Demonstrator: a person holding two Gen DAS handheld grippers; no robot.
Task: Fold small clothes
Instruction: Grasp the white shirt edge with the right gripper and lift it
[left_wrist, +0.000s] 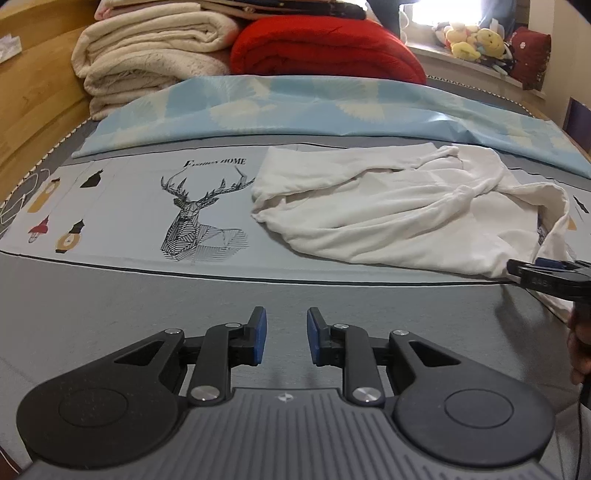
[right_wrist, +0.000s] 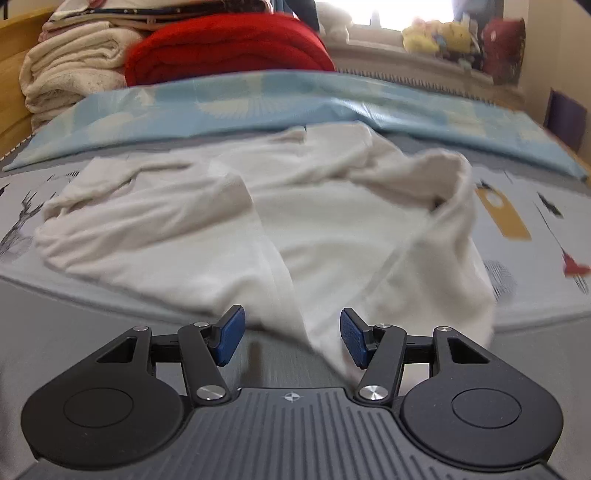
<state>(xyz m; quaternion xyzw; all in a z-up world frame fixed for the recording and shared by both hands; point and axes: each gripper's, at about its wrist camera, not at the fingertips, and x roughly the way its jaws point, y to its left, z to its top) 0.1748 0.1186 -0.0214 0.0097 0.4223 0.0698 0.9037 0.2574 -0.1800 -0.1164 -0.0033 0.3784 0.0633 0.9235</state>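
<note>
In the left wrist view the left gripper (left_wrist: 282, 336) hangs narrowly parted and empty over bare grey bed (left_wrist: 110, 314), the white garment (left_wrist: 399, 221) crumpled toward the right edge below folded blankets (left_wrist: 155, 55), while the right wrist view shows the right gripper (right_wrist: 291, 341) wide, cloth loose between its 2 fingers.

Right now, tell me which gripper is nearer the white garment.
Right. The right gripper is at the white garment's near hem, with a fabric corner between its open jaws. The left gripper hovers over bare grey bedsheet, off to the garment's left, jaws empty.

Grey sheet (left_wrist: 110, 295) left of white garment (left_wrist: 388, 221) free; folded blankets (left_wrist: 155, 55) block far end.
</note>
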